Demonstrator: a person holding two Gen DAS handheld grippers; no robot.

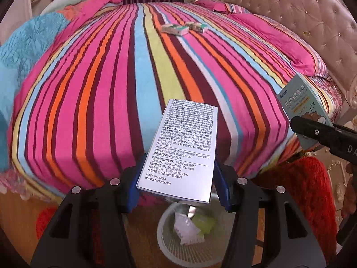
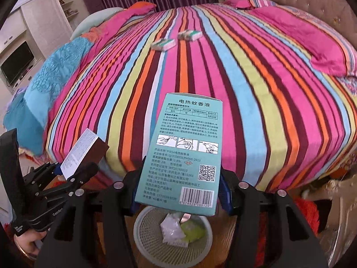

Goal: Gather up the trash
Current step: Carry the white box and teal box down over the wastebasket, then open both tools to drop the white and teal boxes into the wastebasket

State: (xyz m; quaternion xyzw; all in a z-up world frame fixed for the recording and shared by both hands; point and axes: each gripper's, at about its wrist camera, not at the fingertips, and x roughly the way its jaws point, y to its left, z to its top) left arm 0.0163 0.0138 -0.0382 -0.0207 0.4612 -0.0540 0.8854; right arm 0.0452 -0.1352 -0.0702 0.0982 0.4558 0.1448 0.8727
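Hovering side by side, the left gripper clenched a white box and the right gripper a teal box, both directly above the wastebasket.

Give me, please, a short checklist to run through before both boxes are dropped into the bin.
1. Left gripper shut on the white box: ok.
2. Right gripper shut on the teal box: ok.
3. White mesh bin under both boxes: ok.
4. Room in the bin above the crumpled wrappers: ok.
5. Bed cleared: not ok, two small boxes remain on the striped bedspread.
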